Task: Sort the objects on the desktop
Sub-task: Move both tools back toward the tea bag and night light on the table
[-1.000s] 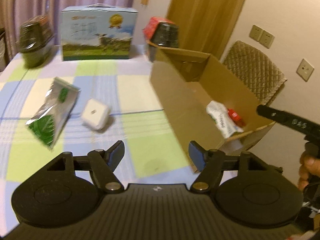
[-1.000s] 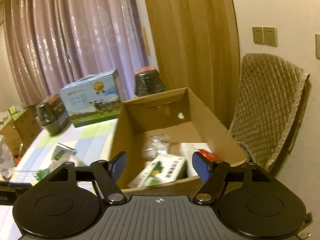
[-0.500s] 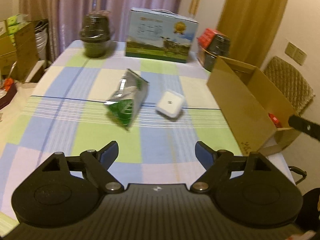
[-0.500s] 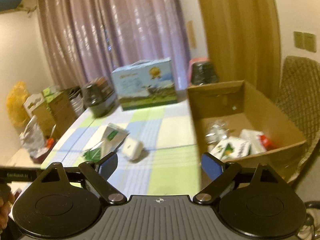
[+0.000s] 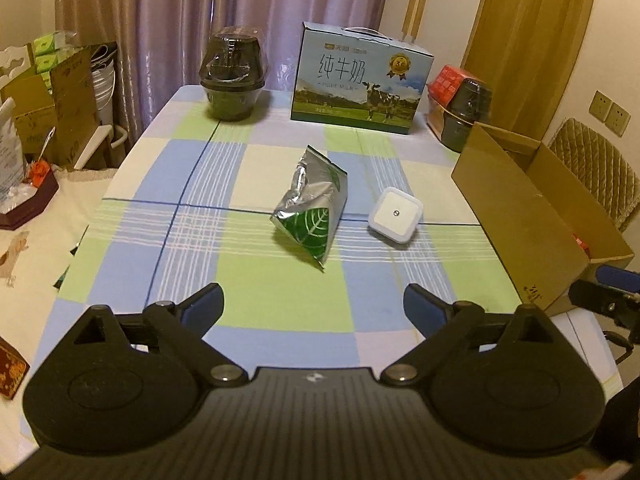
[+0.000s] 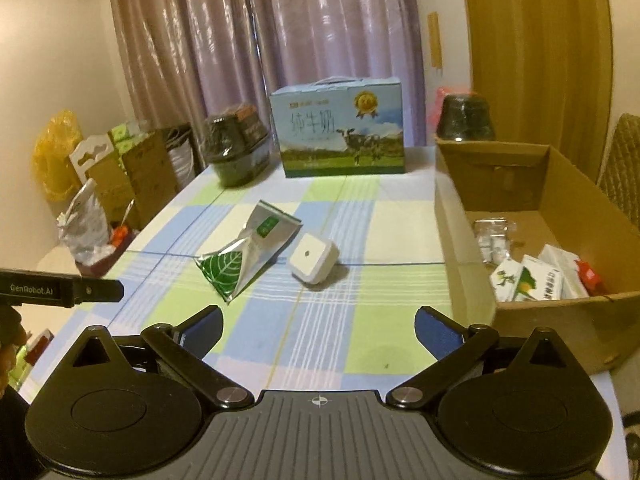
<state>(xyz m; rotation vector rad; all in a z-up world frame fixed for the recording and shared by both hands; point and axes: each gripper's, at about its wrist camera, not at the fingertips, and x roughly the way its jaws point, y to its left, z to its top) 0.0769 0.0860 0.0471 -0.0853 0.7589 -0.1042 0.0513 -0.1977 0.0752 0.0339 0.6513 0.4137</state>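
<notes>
Where the cardboard box earlier filled both views, foil pouch and white cube lay left of it; left claw and right claw gaped wide, empty.

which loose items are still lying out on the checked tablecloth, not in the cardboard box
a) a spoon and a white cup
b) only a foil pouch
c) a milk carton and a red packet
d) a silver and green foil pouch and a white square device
d: the silver and green foil pouch and the white square device lie side by side on the tablecloth, left of the cardboard box.
</notes>
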